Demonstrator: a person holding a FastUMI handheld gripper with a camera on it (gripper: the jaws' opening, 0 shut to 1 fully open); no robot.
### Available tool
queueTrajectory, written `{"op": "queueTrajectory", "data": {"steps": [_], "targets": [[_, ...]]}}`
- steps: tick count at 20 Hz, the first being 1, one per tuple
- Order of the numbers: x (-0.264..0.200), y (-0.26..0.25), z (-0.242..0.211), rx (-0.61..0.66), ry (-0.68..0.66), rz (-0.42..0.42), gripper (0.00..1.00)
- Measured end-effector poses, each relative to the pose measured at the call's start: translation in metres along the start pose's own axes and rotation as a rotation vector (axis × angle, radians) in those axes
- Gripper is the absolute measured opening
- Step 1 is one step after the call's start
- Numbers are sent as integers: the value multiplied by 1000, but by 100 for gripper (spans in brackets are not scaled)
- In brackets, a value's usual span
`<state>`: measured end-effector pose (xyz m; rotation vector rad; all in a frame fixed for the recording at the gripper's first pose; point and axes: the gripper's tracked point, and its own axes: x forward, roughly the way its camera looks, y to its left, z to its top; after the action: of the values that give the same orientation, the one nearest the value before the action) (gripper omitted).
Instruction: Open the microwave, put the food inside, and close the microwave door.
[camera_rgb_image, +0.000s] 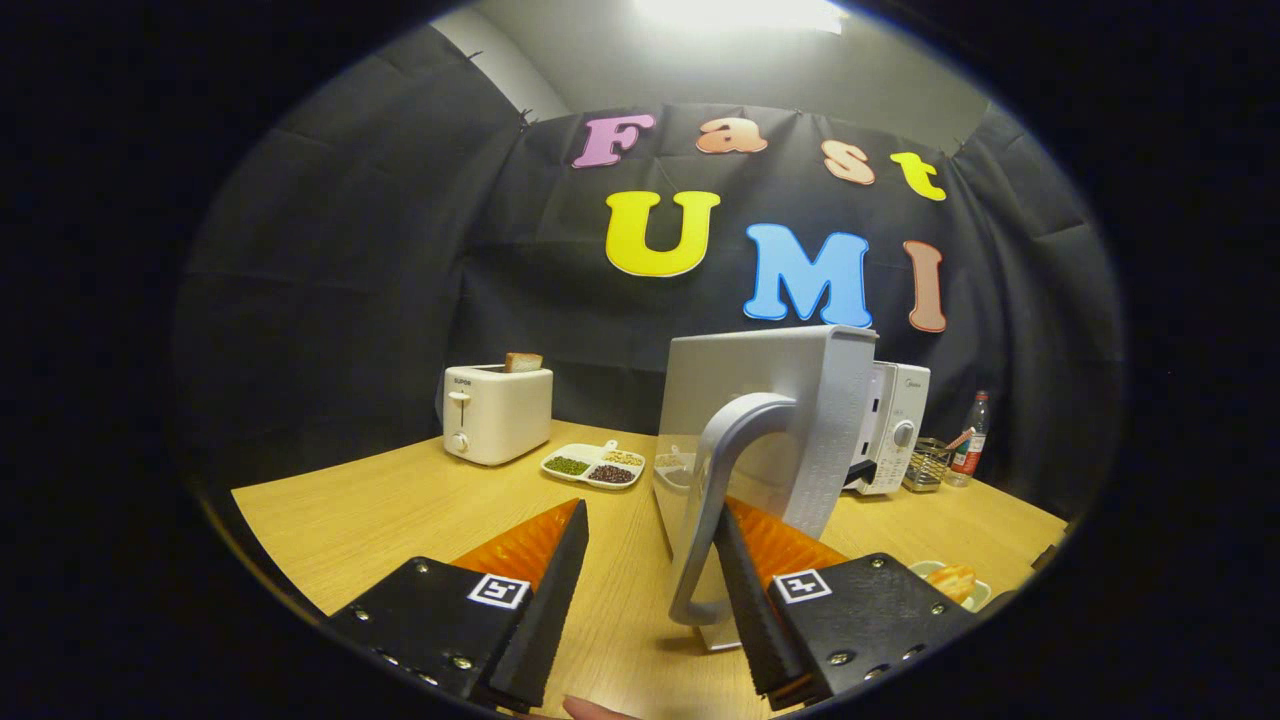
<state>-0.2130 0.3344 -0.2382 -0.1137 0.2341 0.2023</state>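
Observation:
The white microwave (893, 428) stands at the back right of the wooden table, and its door (770, 400) is swung wide open toward me, edge on. The door's curved grey handle (712, 500) runs down just inside my right finger (745, 580) and touches or nearly touches it. My gripper (652, 512) is open; the left finger (550, 590) stands well apart from the handle with only table between them. A small bowl of orange food (953, 581) sits on the table to the right of my right finger.
A white toaster (497, 412) with a slice of bread (523, 362) stands at the back left. A divided dish of beans (595, 465) lies between it and the door. A wire basket (928, 465) and a bottle (970, 438) stand right of the microwave.

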Motion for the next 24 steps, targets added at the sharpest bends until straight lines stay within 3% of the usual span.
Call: {"op": "queueTrajectory", "data": {"steps": [5,10,16,20,24], "targets": [[-39,-1,-5,-20,21,150,80],[-90,-43,0,24,23,204,80],[-109,-168,-52,-29,80,-8,80],[-108,-223,-80,-12,144,-111,80],[-105,-256,-104,71,200,-161,80]]}}
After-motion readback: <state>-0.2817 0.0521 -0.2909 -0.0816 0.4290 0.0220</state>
